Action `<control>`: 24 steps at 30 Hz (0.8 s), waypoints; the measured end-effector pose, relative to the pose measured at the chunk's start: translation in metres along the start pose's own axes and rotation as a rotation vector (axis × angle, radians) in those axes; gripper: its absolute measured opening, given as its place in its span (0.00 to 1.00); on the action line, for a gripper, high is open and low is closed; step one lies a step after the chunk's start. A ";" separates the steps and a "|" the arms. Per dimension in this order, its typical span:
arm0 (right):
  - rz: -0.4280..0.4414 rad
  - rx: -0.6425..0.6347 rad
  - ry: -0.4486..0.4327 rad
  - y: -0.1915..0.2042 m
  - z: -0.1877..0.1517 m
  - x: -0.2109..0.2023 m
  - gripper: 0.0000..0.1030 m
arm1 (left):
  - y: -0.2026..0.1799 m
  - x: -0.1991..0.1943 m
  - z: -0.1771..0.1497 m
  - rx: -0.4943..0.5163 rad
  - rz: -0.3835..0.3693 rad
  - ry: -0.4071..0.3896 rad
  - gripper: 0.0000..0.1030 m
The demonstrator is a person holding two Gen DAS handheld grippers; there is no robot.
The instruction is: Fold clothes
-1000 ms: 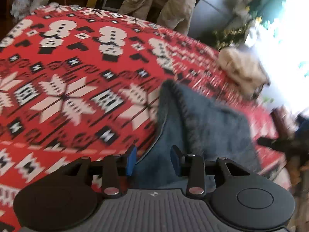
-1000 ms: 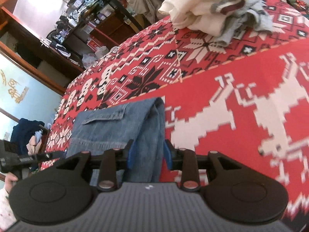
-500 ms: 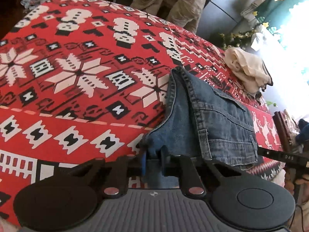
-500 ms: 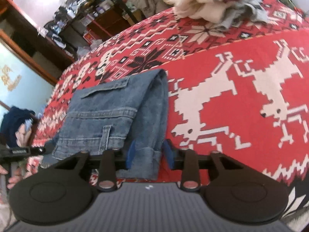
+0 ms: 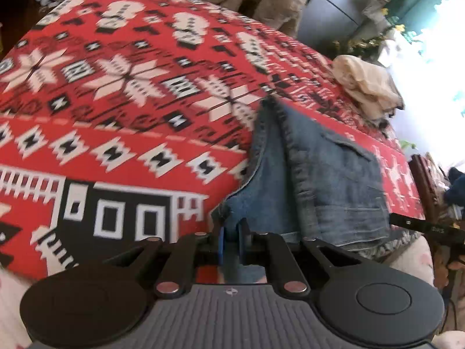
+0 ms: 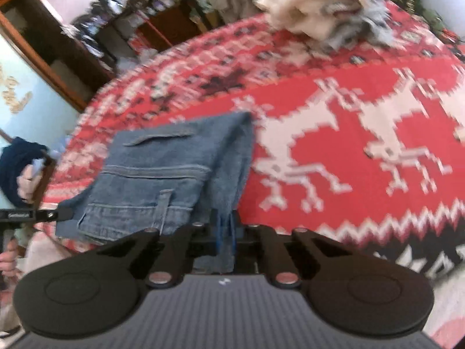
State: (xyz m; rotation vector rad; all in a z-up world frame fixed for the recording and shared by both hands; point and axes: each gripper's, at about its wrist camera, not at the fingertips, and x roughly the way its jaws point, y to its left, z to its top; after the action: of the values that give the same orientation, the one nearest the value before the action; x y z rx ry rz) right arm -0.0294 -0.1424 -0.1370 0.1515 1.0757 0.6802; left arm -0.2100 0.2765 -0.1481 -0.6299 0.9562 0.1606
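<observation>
A folded pair of blue denim jeans [image 5: 325,180] lay on the red, white and black patterned knit blanket [image 5: 122,93], at its near edge. The left tongs [image 5: 231,240] were pinched almost closed on one near corner of the jeans, denim between the blue pads. The right tongs [image 6: 223,228] were likewise clamped on the other near corner, cloth hanging through the narrow gap. Beyond the jeans, at the far side of the blanket, sat a heap of cream and grey clothes [image 6: 325,8].
</observation>
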 end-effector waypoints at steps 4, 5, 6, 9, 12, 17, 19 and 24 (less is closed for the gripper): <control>-0.033 -0.003 -0.029 -0.003 0.002 -0.015 0.08 | -0.002 -0.021 0.011 0.025 0.071 -0.042 0.12; -0.057 -0.029 -0.041 0.000 0.003 -0.019 0.08 | -0.003 -0.028 0.013 0.030 0.098 -0.061 0.13; -0.068 -0.040 -0.052 0.002 0.006 -0.024 0.08 | -0.003 -0.033 0.017 0.024 0.107 -0.085 0.13; -0.032 -0.037 -0.095 0.007 0.018 -0.031 0.08 | -0.007 -0.041 0.032 0.008 0.096 -0.153 0.13; 0.010 -0.039 -0.130 0.017 0.030 -0.027 0.12 | -0.030 -0.030 0.049 0.027 0.051 -0.181 0.13; 0.022 -0.076 -0.148 0.045 0.045 0.006 0.12 | -0.087 0.022 0.068 0.106 -0.059 -0.160 0.13; -0.002 -0.111 -0.158 0.056 0.049 0.020 0.12 | -0.107 0.046 0.072 0.155 -0.073 -0.153 0.13; -0.093 -0.166 -0.168 0.058 0.045 0.049 0.07 | -0.108 0.082 0.072 0.204 -0.051 -0.123 0.11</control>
State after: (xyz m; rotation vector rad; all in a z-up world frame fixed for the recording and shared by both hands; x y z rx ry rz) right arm -0.0025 -0.0589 -0.1271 0.0151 0.8557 0.6583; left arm -0.0687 0.2178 -0.1372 -0.4509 0.8250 0.0552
